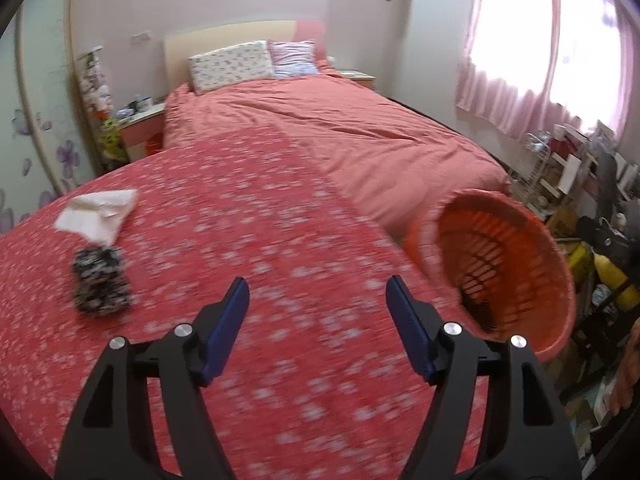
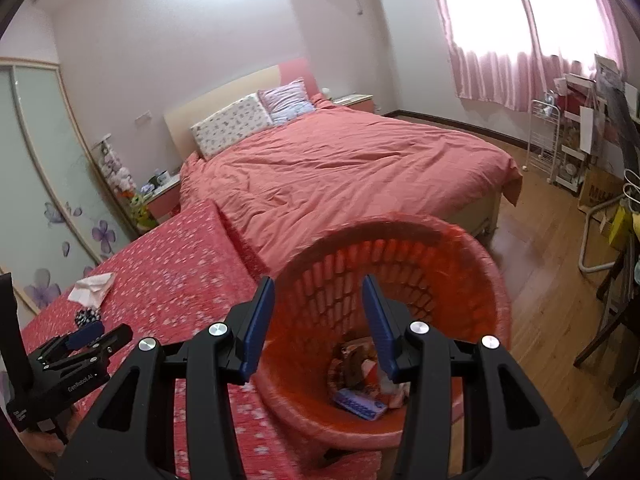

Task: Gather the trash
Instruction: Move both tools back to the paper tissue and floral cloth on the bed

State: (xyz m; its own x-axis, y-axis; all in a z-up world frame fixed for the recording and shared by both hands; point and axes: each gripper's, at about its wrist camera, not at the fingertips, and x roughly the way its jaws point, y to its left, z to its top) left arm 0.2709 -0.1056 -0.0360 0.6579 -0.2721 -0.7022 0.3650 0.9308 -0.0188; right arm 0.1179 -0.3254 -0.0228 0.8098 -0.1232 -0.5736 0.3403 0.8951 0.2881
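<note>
Two empty grippers over a red flowered bedcover, trash ahead and an orange basket beside it.

My left gripper [image 1: 318, 292] hovers released, jaws spread wide with nothing between them, facing a crumpled white tissue [image 1: 98, 216] and a dark speckled wad [image 1: 100, 280] lying touching each other on the bedcover [image 1: 280, 240], probably my next pickups. My right gripper [image 2: 318, 292], also released and empty, hangs over the mouth of the orange slatted basket [image 2: 460, 248], which sits at the cover's edge, close enough for easy drops. Wrappers [image 2: 360, 396] already lie at its bottom.
</note>
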